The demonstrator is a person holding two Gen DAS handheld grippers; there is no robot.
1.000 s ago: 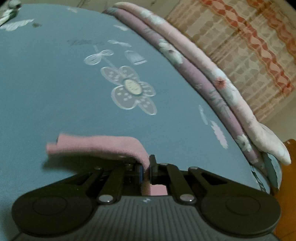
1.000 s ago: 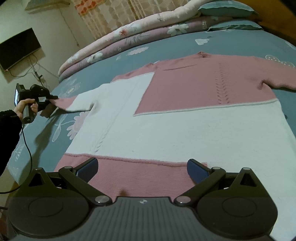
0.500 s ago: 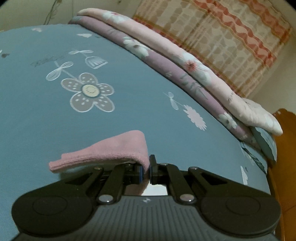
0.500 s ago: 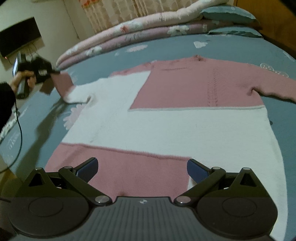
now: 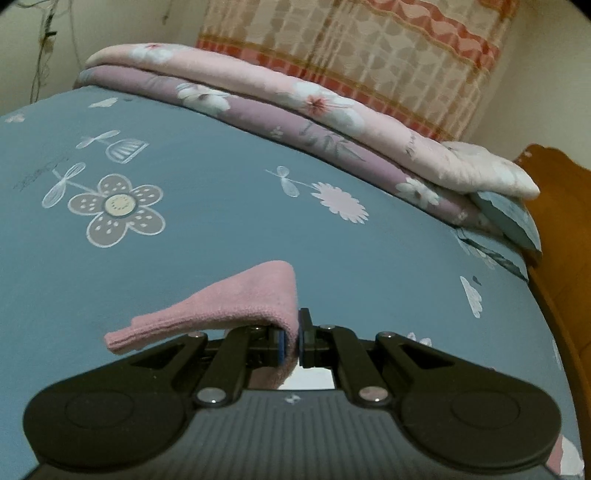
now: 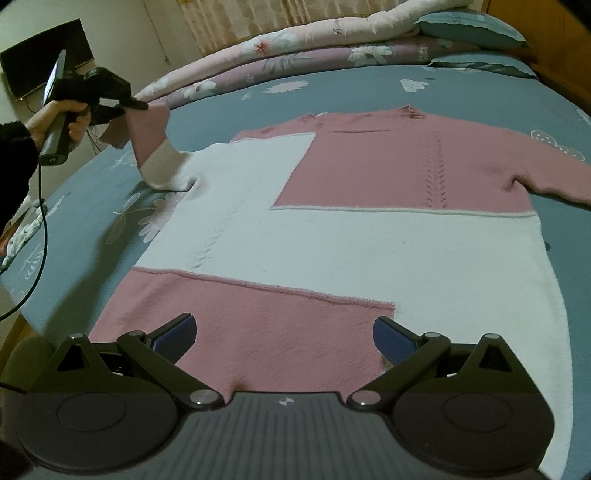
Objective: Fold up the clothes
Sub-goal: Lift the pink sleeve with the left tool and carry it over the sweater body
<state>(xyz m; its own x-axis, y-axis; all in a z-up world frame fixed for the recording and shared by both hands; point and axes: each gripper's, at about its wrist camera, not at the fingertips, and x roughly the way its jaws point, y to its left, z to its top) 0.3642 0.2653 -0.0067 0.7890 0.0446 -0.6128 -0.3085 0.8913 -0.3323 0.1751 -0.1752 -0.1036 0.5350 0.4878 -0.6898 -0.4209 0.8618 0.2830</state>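
A pink and white block-pattern sweater [image 6: 351, 240] lies flat on the blue bed, front up, hem nearest the right wrist camera. My left gripper [image 5: 291, 341] is shut on the pink cuff [image 5: 236, 299] of the sweater's left sleeve. In the right wrist view the left gripper [image 6: 140, 105], held by a hand [image 6: 55, 114], lifts that sleeve [image 6: 155, 147] well above the sheet. My right gripper [image 6: 284, 338] hovers open over the pink hem with nothing between its fingers. The other sleeve [image 6: 554, 162] lies stretched out to the right.
Folded pink and purple floral quilts [image 6: 295, 55] and teal pillows [image 6: 469, 29] line the far side of the bed. A wooden headboard [image 5: 554, 240] stands at the right in the left wrist view. A wall TV [image 6: 44, 55] hangs at the left, and a cable [image 6: 40, 236] trails from the left gripper.
The left gripper has raised the pink cuff off the sheet and carried it up and toward the sweater's body. The right gripper stays open over the hem.
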